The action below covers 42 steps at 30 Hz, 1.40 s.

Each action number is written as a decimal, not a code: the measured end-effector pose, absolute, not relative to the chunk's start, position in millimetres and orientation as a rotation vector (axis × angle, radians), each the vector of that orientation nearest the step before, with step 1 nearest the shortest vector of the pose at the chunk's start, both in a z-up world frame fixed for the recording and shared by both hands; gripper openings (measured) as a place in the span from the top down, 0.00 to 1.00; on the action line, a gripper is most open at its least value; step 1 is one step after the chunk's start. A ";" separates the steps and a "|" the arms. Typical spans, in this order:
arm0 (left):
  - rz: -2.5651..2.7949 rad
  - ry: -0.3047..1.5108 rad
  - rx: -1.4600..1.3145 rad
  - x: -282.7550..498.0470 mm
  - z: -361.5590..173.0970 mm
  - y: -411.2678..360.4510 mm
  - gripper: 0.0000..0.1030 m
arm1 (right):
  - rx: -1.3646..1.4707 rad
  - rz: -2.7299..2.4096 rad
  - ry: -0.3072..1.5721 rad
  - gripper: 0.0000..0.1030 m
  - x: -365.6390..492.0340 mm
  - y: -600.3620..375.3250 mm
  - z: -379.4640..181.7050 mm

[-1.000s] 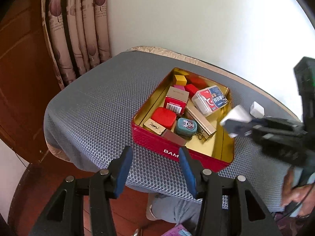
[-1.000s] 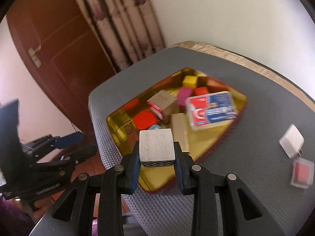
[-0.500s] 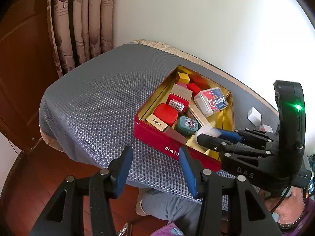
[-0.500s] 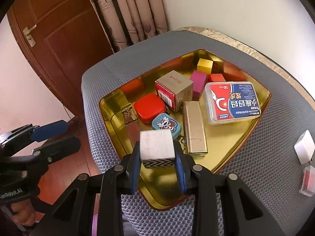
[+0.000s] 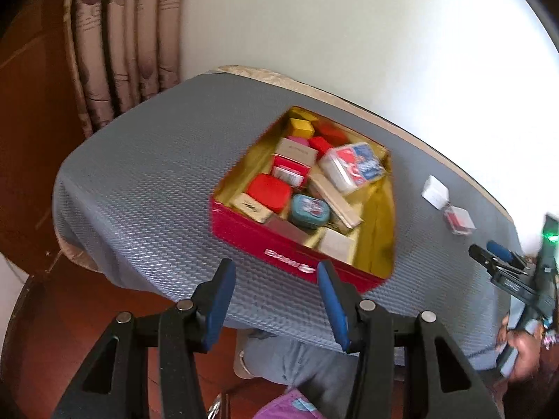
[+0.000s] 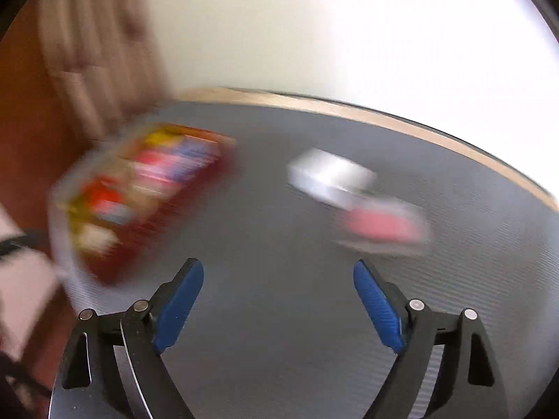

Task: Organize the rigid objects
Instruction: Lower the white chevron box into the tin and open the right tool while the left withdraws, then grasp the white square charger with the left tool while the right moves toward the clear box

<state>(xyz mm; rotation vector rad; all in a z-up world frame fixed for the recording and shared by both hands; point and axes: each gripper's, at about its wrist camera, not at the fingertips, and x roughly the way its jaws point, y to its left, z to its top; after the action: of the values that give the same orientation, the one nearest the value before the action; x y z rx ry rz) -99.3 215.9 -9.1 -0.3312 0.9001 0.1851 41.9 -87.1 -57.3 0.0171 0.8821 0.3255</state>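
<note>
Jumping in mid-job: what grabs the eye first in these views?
The red tin with a gold inside sits mid-table, packed with small boxes and blocks. Beyond its right side, a white cube and a clear red-filled case lie on the grey mat. The right tongs gape empty.

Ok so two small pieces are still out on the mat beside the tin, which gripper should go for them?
Probably the right gripper: its jaws have just opened, nothing between them, and it faces the white block and red piece. The left gripper sits before the red tin.
</note>
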 end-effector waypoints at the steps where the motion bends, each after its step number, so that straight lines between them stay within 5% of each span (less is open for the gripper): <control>1: 0.164 0.903 -0.329 -98.6 -8.9 211.4 0.52 | 0.017 0.277 0.899 0.16 44.6 -107.5 -65.5; 9: -0.037 0.960 -0.228 -58.0 3.2 138.6 0.52 | 0.036 -0.004 0.940 0.04 64.7 -217.4 -112.8; 13: -0.158 0.998 -0.236 3.4 11.3 98.6 0.42 | 0.128 0.028 0.909 0.01 63.3 -230.6 -110.8; 26: -0.338 1.126 -0.047 182.6 -24.3 -0.9 0.42 | 0.228 0.146 0.867 0.01 53.8 -252.5 -107.2; 42: -0.370 1.283 0.021 238.5 -72.8 -18.7 0.42 | 0.240 0.176 0.875 0.01 62.6 -252.8 -113.6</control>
<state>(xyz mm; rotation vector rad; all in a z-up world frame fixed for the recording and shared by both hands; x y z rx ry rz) 238.5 -18.7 -72.8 0.0211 1.2828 -0.3703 62.6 -252.8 -113.6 0.2398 0.8751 0.1758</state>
